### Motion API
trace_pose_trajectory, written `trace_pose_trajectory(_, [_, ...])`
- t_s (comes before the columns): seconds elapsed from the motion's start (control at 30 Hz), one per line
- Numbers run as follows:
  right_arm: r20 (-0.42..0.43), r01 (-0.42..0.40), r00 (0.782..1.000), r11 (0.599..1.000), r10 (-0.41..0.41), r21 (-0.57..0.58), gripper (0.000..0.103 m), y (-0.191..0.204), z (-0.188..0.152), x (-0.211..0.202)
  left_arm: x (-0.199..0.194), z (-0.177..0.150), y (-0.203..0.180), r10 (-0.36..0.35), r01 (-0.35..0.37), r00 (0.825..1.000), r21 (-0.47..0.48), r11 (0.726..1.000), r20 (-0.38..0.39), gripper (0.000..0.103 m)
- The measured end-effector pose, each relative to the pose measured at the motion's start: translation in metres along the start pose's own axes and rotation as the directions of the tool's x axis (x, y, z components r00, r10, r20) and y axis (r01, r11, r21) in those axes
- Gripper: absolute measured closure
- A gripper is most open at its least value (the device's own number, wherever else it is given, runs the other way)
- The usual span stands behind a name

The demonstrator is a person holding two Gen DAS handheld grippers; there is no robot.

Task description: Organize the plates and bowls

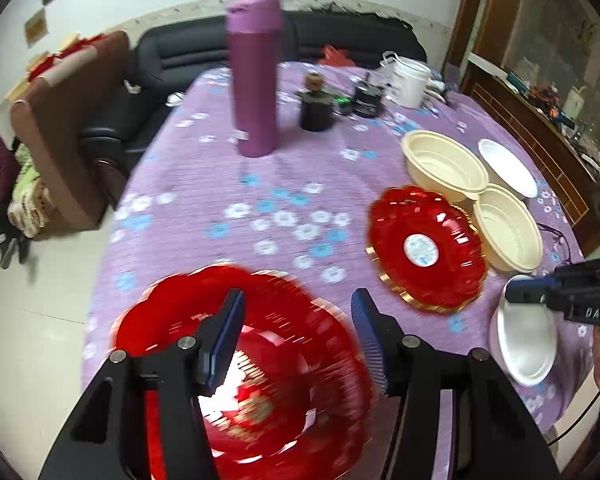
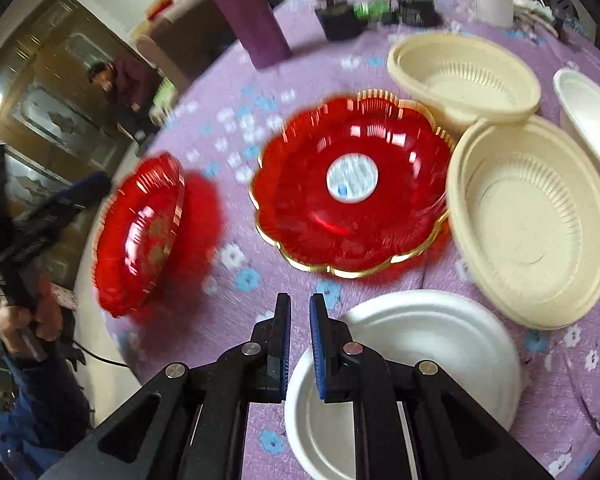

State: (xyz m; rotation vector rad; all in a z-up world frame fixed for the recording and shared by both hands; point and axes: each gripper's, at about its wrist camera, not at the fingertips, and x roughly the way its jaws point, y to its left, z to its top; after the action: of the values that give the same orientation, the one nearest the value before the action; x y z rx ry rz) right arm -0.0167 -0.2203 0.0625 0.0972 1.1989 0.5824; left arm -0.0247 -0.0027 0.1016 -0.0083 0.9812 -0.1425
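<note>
Left wrist view. The left gripper (image 1: 298, 316) points steeply down with its jaws spread; nothing sits between the blue pads, and a red scalloped plate (image 1: 240, 364) lies blurred beneath them near the table's edge. A second red plate with a round label (image 1: 426, 248) rests further right on the purple flowered tablecloth (image 1: 228, 184), touching the nearer of two cream ribbed bowls (image 1: 508, 232); the other cream bowl (image 1: 444, 164) and a white bowl (image 1: 508, 168) lie behind. A purple flask (image 1: 254, 76) stands upright mid-table, apart from the dishes. At the right edge the right gripper (image 1: 516, 294) reaches over a white foam plate (image 1: 526, 344).

Right wrist view. The right gripper (image 2: 300, 320) has its pads nearly pressed together with only a narrow gap, and nothing visible in it. The white foam plate (image 2: 404, 380) lies just beneath and to the right. The labelled red plate (image 2: 352, 184) sits centrally; the other red plate (image 2: 140, 236) appears tilted on edge at left, beside the hand-held left gripper (image 2: 88, 188). Whether that plate is touched cannot be told. Like dishes lie near one another, which suggests stacking by kind is under way.
</note>
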Motion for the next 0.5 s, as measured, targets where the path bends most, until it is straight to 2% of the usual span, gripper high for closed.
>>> trace_pose_trajectory(0.1, [0.056, 0.03, 0.998, 0.998, -0.032, 0.051, 0.089, -0.015, 0.012, -0.016, 0.023, 0.014, -0.016, -0.029, 0.029, 0.998, -0.005, 1.0, -0.049, 0.049])
trace_pose_trajectory(0.17, [0.062, 0.028, 0.997, 0.995, -0.035, 0.099, 0.081, -0.028, 0.019, -0.018, 0.043, 0.023, -0.025, -0.028, 0.027, 0.996, -0.015, 1.0, -0.088, 0.049])
trace_pose_trajectory(0.33, [0.05, 0.019, 0.998, 0.988, -0.027, 0.154, 0.08, -0.045, 0.021, -0.015, 0.091, 0.039, -0.037, -0.021, 0.014, 0.983, -0.039, 0.999, -0.182, 0.049])
trace_pose_trajectory(0.4, [0.051, 0.017, 0.998, 0.989, -0.025, 0.144, 0.08, -0.043, 0.018, -0.016, 0.108, 0.044, -0.037, 0.002, -0.014, 0.979, -0.057, 0.998, -0.205, 0.049])
trace_pose_trajectory(0.5, [0.057, 0.021, 0.998, 0.991, -0.029, 0.136, 0.077, -0.044, 0.013, -0.018, 0.127, 0.049, -0.037, -0.034, 0.016, 0.969, -0.074, 0.997, -0.245, 0.05])
